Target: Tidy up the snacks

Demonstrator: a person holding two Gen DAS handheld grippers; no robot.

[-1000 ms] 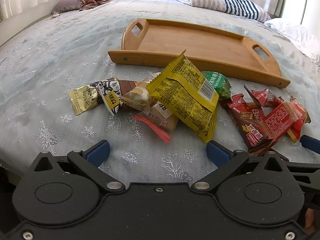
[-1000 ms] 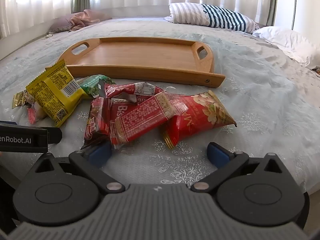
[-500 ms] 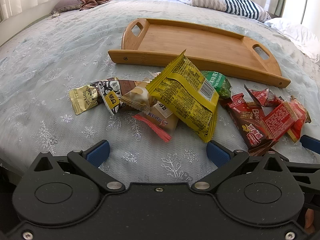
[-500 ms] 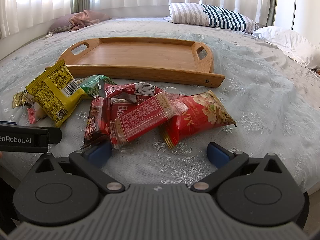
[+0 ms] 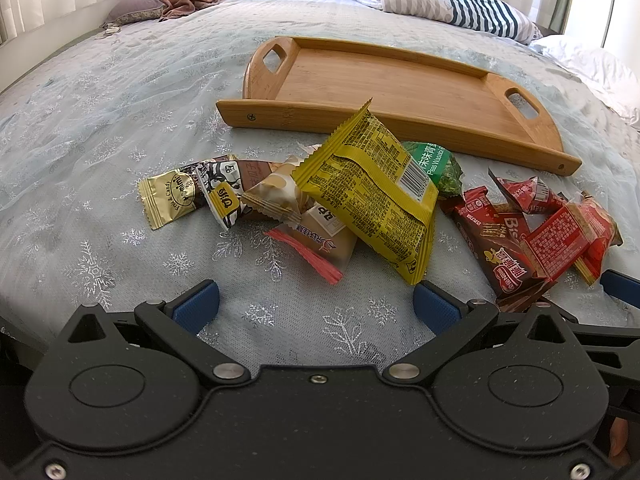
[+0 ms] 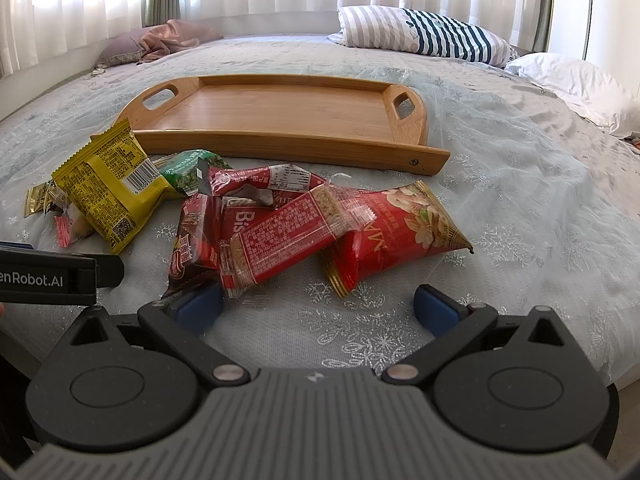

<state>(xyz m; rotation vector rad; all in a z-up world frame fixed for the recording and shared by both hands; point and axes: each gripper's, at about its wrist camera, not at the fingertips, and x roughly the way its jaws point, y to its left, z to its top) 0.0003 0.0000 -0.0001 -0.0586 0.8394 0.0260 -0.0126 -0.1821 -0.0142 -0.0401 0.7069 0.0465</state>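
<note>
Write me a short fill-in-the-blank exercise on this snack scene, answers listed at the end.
1. The wooden tray holds ____ snacks.
2. The large yellow packet leans over a ____ packet of wasabi peas beside it.
3. The left gripper and right gripper are both ____.
4. The pillow behind the tray is ____.

Missing words: no; green; open; striped

Snack packets lie heaped on the bedspread (image 6: 520, 184) before the bamboo tray (image 6: 280, 142) — yellow packet (image 6: 108, 188) leftmost, red nut bag (image 6: 392, 232) rightmost; the right gripper (image 6: 318, 306) gapes wide, holding nothing.
</note>
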